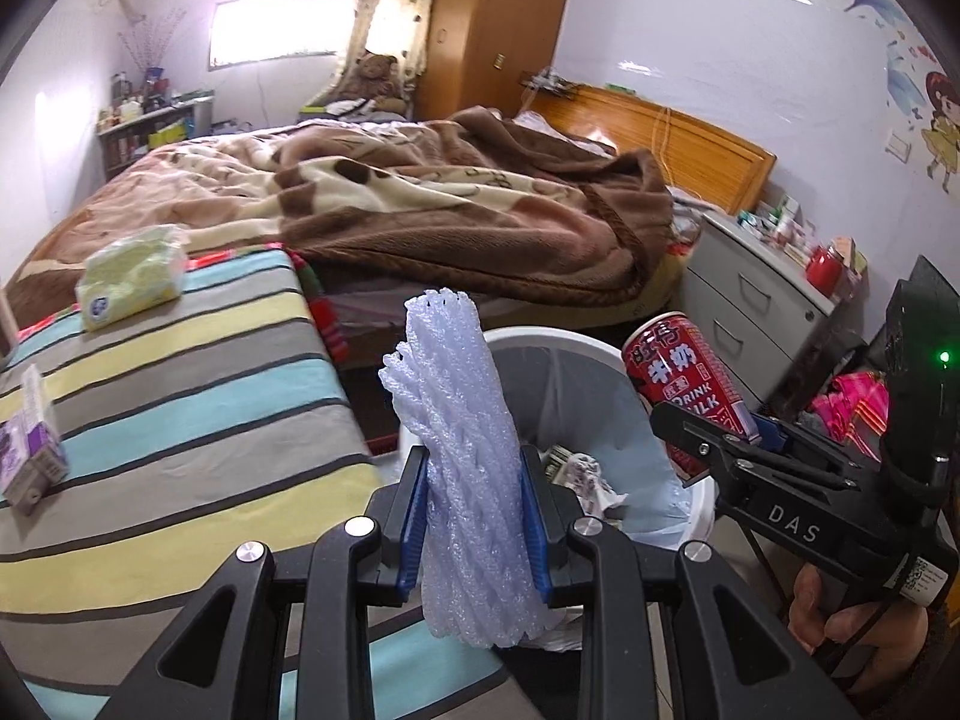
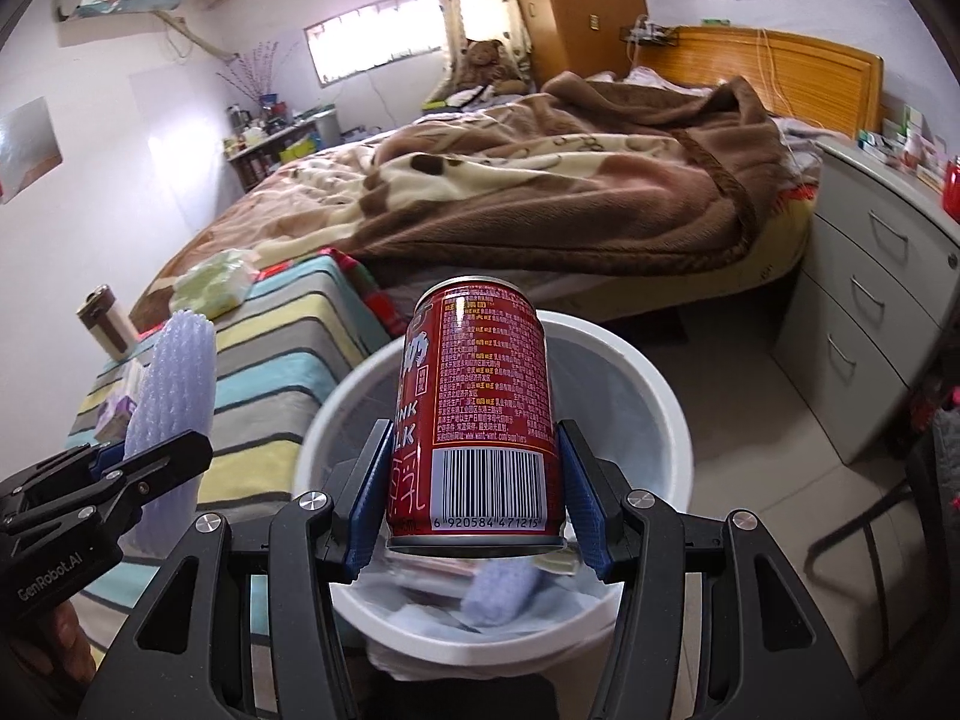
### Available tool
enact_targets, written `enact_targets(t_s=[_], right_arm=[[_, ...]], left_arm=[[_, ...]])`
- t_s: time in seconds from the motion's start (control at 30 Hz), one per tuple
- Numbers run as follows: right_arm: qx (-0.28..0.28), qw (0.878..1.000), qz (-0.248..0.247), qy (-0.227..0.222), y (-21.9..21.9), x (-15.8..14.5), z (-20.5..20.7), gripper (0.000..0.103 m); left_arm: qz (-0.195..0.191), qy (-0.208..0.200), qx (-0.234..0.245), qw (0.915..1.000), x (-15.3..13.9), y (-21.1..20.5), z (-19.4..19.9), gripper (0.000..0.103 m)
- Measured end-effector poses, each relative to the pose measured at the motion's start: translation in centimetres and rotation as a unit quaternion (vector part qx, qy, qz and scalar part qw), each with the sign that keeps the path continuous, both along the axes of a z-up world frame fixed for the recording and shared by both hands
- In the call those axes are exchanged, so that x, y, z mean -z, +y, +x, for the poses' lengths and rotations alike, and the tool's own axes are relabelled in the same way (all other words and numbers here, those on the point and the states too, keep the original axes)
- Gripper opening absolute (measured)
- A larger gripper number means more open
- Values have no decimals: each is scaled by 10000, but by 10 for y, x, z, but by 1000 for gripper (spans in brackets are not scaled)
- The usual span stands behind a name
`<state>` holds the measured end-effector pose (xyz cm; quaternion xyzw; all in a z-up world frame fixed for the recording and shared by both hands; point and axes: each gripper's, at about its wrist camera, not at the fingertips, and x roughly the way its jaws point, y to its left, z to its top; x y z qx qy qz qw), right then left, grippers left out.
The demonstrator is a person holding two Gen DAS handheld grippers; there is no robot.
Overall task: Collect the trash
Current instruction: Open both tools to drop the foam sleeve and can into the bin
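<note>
My left gripper point(image 1: 474, 516) is shut on a white foam net sleeve point(image 1: 459, 456), held upright at the left rim of the white trash bin point(image 1: 540, 337). The sleeve also shows in the right wrist view point(image 2: 174, 396). My right gripper point(image 2: 474, 501) is shut on a red milk-drink can point(image 2: 477, 414), held upright over the bin point(image 2: 672, 402). The can shows in the left wrist view point(image 1: 690, 387) at the bin's right rim. The bin has a plastic liner and holds crumpled paper and wrappers point(image 1: 585, 477).
A striped cloth surface point(image 1: 180, 396) lies left of the bin, with a green tissue pack point(image 1: 135, 276) and a purple carton point(image 1: 30, 438) on it. A thermos point(image 2: 108, 321) stands there too. Behind are the bed point(image 1: 420, 198) and a grey drawer unit point(image 2: 870, 312).
</note>
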<state>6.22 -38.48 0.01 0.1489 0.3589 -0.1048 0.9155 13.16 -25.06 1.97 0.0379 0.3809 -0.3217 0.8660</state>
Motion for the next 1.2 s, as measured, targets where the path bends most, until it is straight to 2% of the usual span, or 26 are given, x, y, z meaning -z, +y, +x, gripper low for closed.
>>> enact_targets(t_s=[0.2,0.57,0.73,0.83,0.9,1.0,1.07,1.2], right_arm=[[95,9999,24,117,-9,6,-3,54],[86,9990,97,438,-14,22,2,54],[113,9986,102,512,-16,25,2,54],[152,9985,88,528,-18,25,2,55],[175,9985,71,504,-19,23,2,60],[181,9988,104,450,-19,22,1,65],[203,9988,87,440,-19,21,0,65],[221,9991,106,357,-16,18,1,66]], left_arm=[[117,43,184,9998,8,-25,4,29],[220,199,359,9989,25,-45,11,30],[256,242,390,9986,28,-48,12,37],[212,281,392,9986,29,-46,12,46],[184,293,373,9987,29,-44,12,56],[144,298,344,9989,28,-41,12,57],[129,280,319,9990,27,-38,11,61],[47,242,240,9994,21,-29,10,62]])
